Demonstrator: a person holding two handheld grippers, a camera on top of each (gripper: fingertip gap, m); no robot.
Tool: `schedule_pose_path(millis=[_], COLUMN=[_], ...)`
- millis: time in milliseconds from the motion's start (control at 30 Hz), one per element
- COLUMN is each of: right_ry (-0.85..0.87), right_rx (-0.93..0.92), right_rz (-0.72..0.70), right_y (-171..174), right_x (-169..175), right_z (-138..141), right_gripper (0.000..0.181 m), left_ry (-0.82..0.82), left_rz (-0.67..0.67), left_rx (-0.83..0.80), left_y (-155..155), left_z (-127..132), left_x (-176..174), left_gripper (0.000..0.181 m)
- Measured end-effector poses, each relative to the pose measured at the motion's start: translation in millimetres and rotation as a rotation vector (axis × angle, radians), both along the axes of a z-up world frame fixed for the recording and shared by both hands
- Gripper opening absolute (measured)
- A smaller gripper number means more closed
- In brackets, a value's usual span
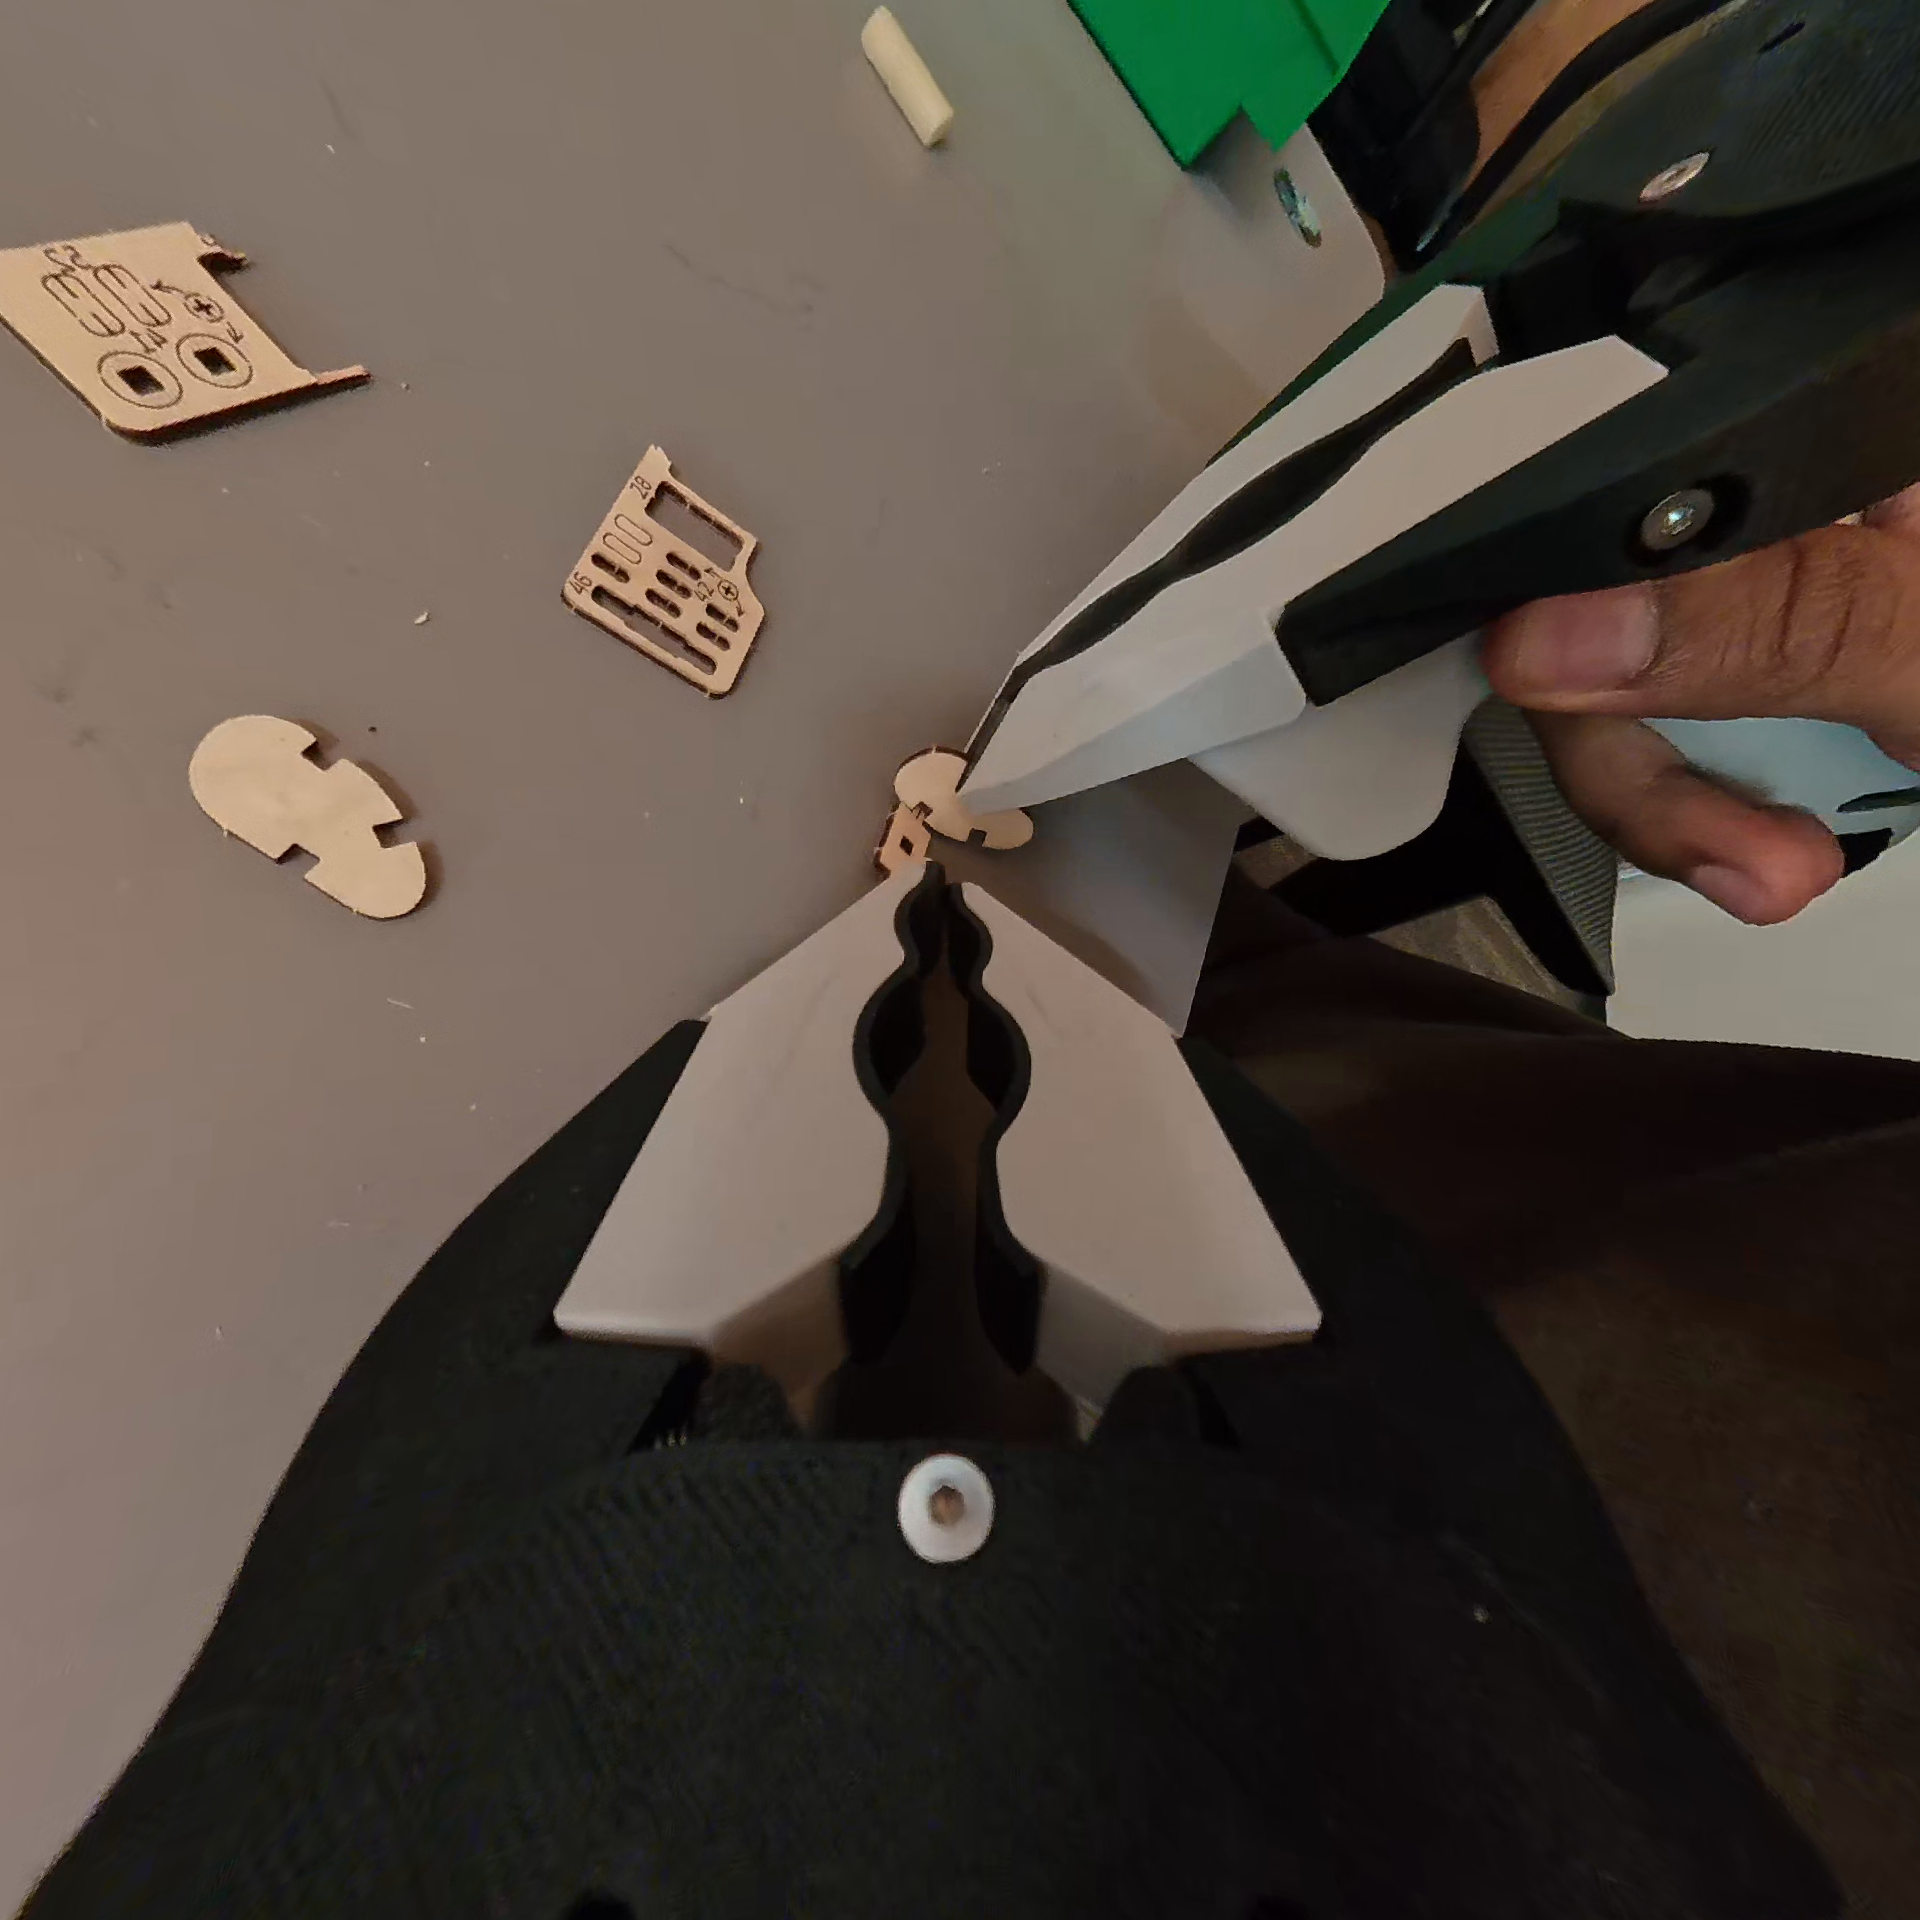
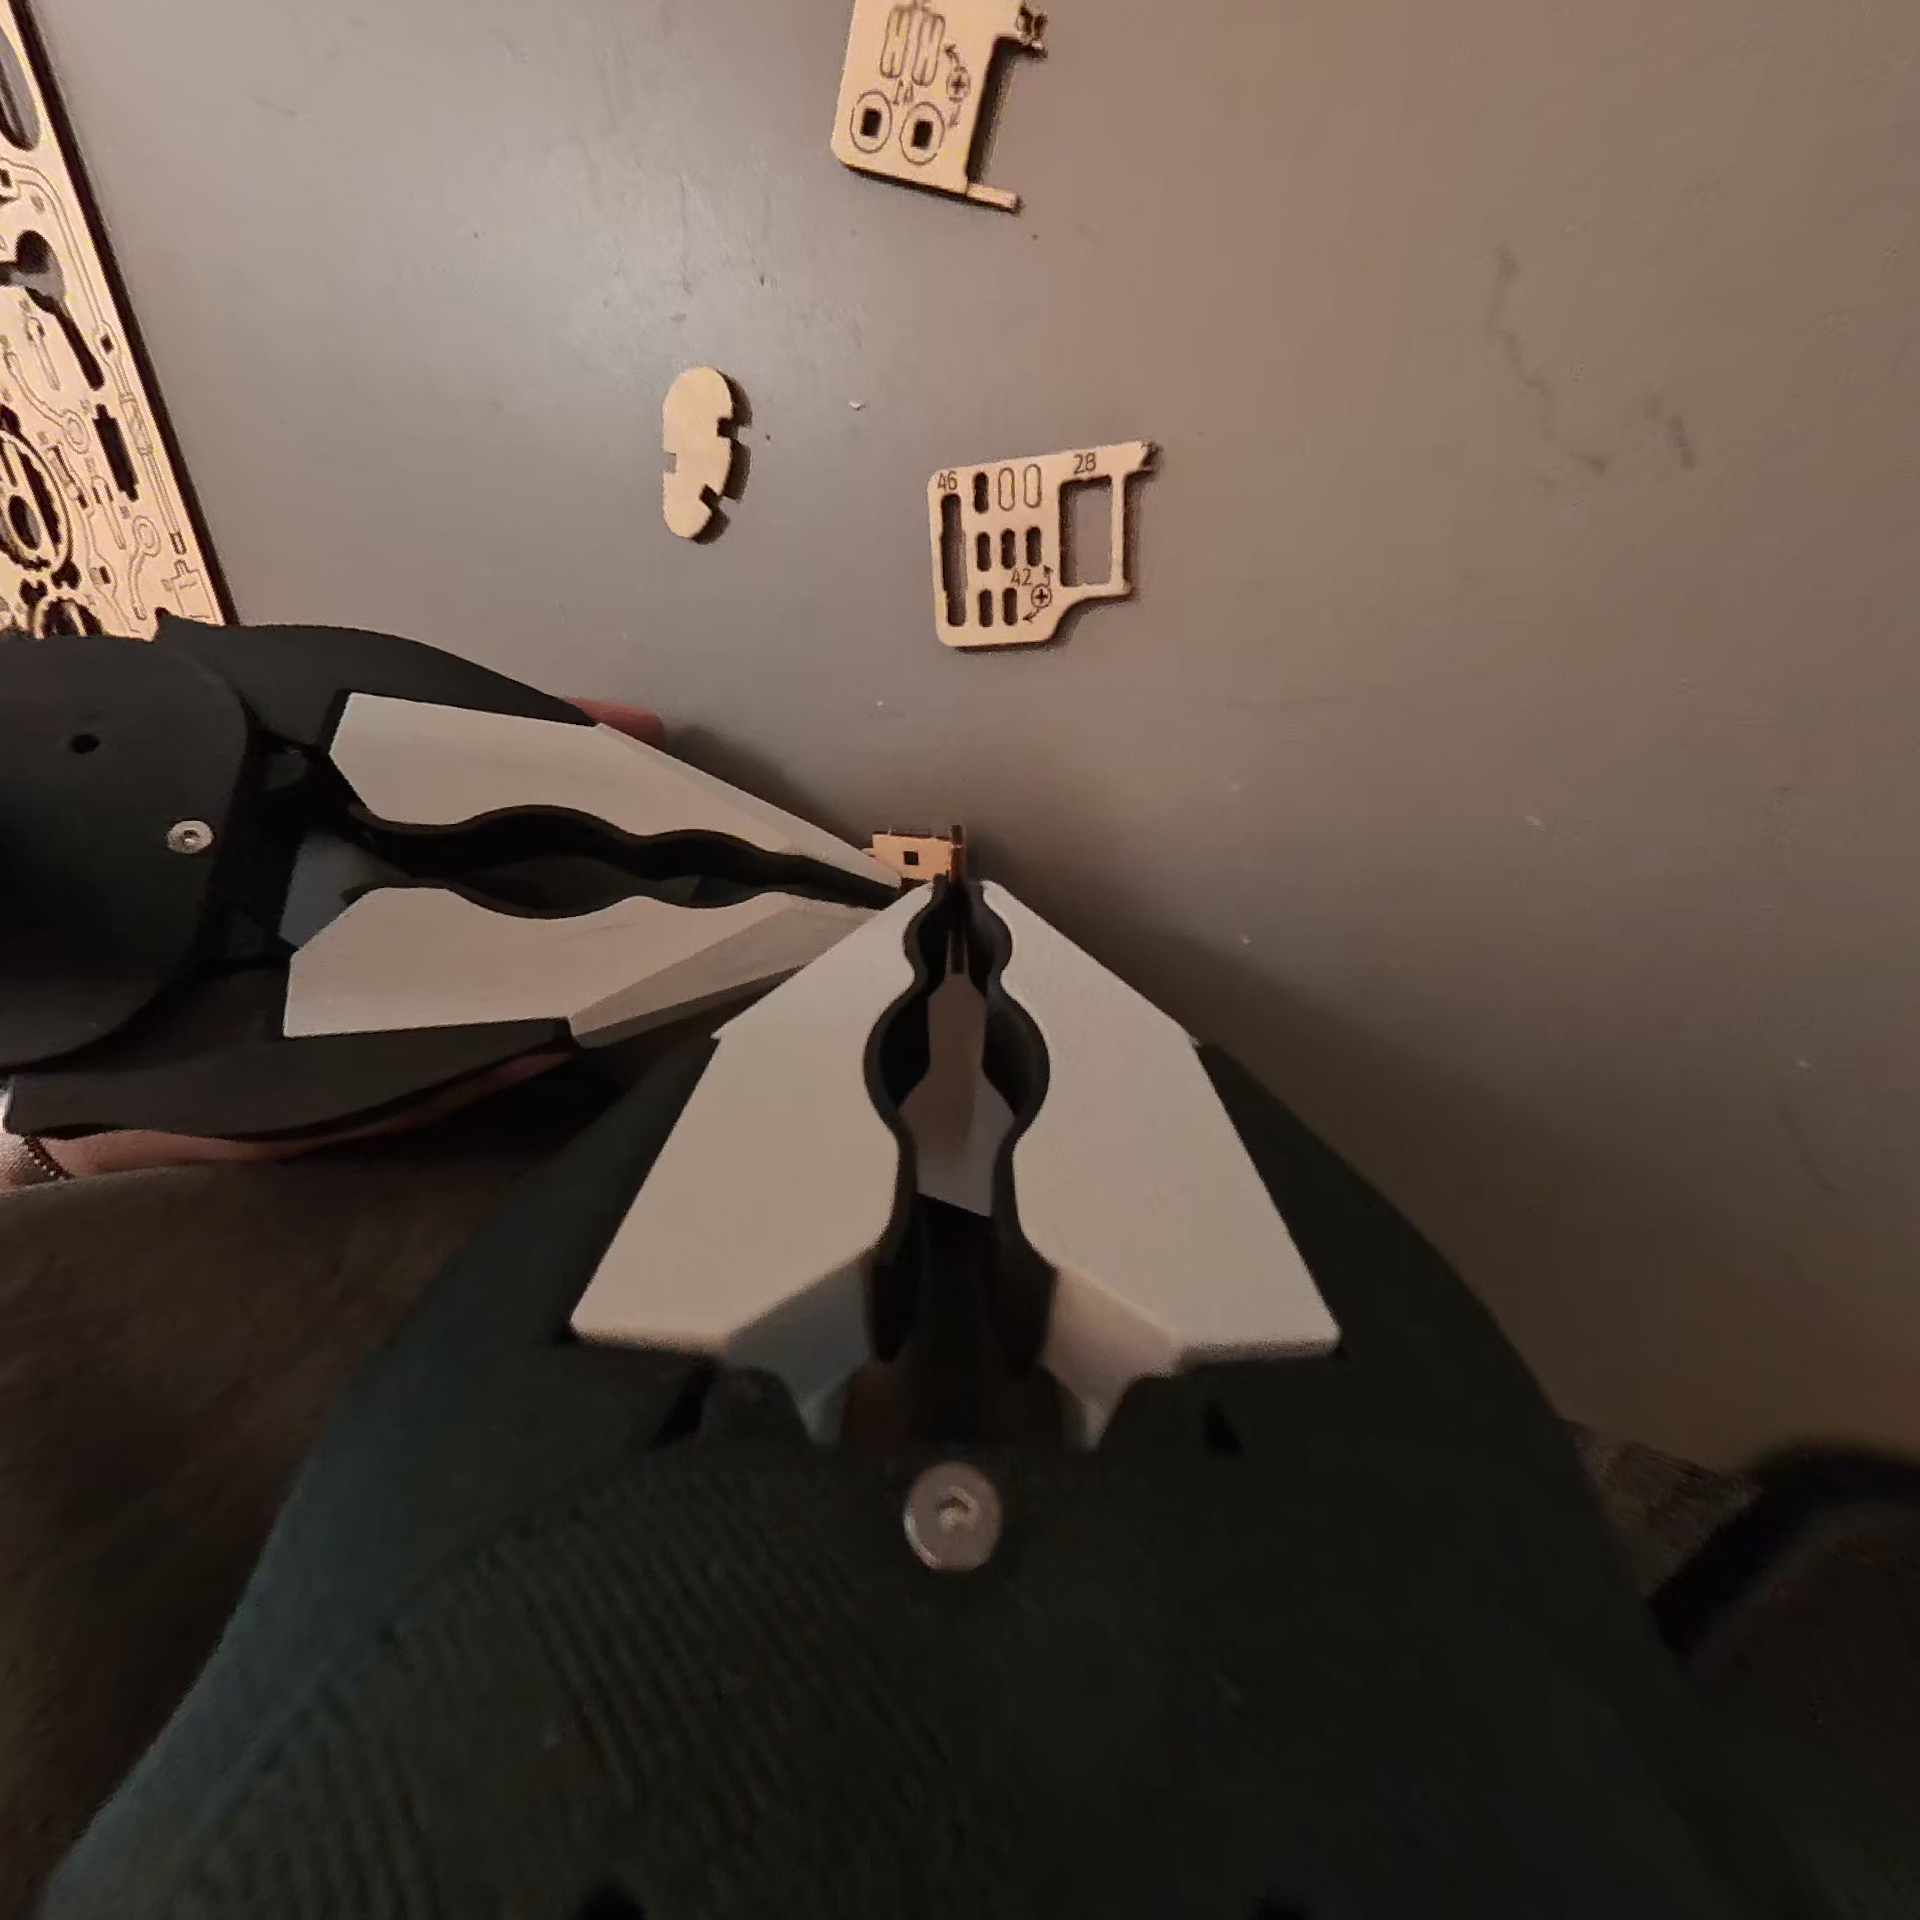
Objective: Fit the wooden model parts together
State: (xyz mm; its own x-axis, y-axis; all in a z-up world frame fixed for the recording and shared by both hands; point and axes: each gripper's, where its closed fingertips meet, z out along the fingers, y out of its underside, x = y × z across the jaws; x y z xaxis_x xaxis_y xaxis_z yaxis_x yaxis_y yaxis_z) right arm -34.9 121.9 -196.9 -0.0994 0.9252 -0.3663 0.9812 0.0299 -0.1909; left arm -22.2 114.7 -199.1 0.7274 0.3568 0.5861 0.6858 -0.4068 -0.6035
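My left gripper [image 1: 932, 878] is shut on a small wooden part with a square hole [image 1: 902, 842]. My right gripper [image 1: 964, 795] comes in from the upper right, shut on a small oval notched wooden part [image 1: 930, 781]. The two parts touch, just above the grey table [image 1: 727, 312] near its front edge. In the right wrist view my right gripper [image 2: 954, 888] holds the oval part edge-on [image 2: 957, 844]. The left gripper [image 2: 891, 881] holds the square-hole part [image 2: 902, 854] against it from the left.
Loose on the table lie another oval notched part [image 1: 307, 816] [image 2: 704, 452], a slotted grid plate [image 1: 665, 571] [image 2: 1039, 545] and a plate with two round marks [image 1: 156, 327] [image 2: 930, 99]. A punched wooden sheet [image 2: 73, 416] lies far left. A cream peg [image 1: 906, 75] and a green object [image 1: 1216, 62] sit at the back. My two grippers' fingertips are within a few centimetres of each other.
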Motion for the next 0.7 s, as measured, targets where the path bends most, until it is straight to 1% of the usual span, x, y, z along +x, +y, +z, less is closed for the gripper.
schedule_pose_path(millis=[200, 400, 533, 700], right_ry=[-0.010, -0.012, -0.011, -0.004], right_rx=[0.034, 0.036, 0.039, 0.034], right_rz=[0.022, 0.031, 0.029, 0.015], right_y=[2, 1, 1, 2], right_x=[0, 1, 1, 0], right_z=[-1, -2, -1, -1], right_gripper=[0.002, 0.002, 0.002, 0.002], left_ry=[0.006, 0.073, 0.062, 0.045], left_rz=[0.042, 0.088, 0.086, 0.043], left_rx=[0.018, 0.017, 0.005, -0.024], left_y=[-2, -6, -5, -3], left_z=[3, 8, 5, 0], left_x=[-7, -17, -17, -8], left_gripper=[0.000, 0.001, 0.001, 0.001])
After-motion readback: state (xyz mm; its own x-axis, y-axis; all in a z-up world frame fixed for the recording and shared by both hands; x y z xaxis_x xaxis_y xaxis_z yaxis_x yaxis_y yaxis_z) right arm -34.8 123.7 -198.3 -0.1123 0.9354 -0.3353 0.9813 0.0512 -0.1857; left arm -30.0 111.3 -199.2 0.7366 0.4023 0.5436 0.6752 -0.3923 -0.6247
